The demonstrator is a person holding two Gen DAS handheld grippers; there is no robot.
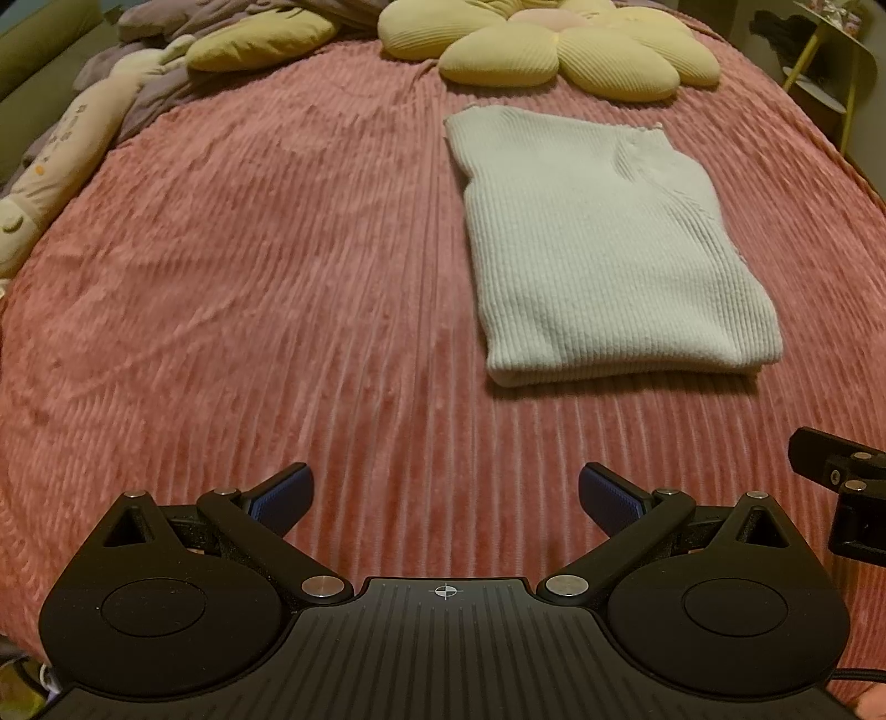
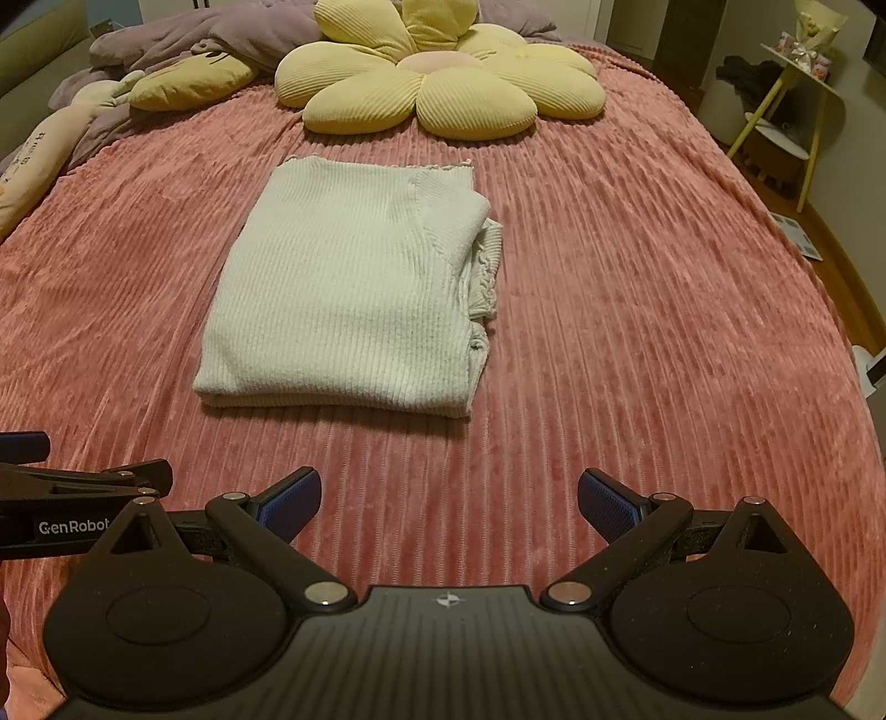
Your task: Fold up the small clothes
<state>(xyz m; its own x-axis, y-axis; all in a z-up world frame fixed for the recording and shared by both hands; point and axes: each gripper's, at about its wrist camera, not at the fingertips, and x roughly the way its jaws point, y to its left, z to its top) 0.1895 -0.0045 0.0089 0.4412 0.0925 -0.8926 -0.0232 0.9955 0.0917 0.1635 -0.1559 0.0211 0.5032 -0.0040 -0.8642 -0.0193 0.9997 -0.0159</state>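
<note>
A white ribbed knit garment (image 1: 609,249) (image 2: 354,288) lies folded into a rectangle on the pink ribbed bedspread (image 1: 277,277) (image 2: 637,304). A folded-in layer bunches along its right edge. My left gripper (image 1: 443,498) hangs open above bare bedspread, short of the garment and to its left, with nothing between its blue pads. My right gripper (image 2: 448,498) is open too, near the garment's front edge and a little to the right of it, holding nothing. Each gripper shows at the other view's side edge.
A yellow flower-shaped cushion (image 2: 437,83) (image 1: 554,50) lies beyond the garment at the head of the bed. A purple duvet (image 2: 194,39) and plush toys (image 1: 61,155) pile up at the far left. A yellow-legged side table (image 2: 797,111) stands right of the bed.
</note>
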